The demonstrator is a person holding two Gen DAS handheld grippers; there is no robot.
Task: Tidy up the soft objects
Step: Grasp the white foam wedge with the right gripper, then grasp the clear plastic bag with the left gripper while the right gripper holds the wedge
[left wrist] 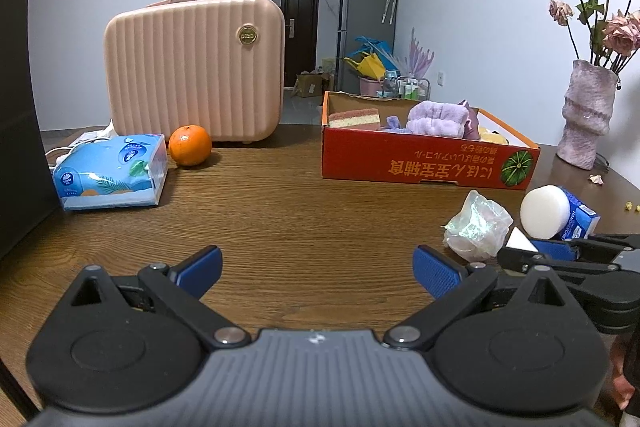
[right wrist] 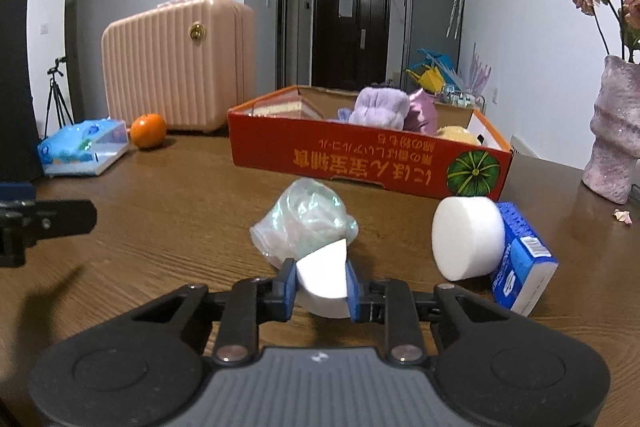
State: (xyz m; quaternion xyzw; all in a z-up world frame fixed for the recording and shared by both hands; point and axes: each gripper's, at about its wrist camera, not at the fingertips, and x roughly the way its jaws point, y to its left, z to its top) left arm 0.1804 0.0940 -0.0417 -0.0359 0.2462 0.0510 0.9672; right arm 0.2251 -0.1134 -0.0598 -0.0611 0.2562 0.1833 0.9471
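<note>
**White foam wedge clamped in the right tool**

White foam wedge, one piece, sits pinched between the blue pads of the right tool. Just ahead lies one crumpled iridescent plastic wrap; to its right, one white foam cylinder leans on one blue tissue pack. Beyond stands one red cardboard box. The left tool is spread wide, empty, above the brown wooden desk.
</note>
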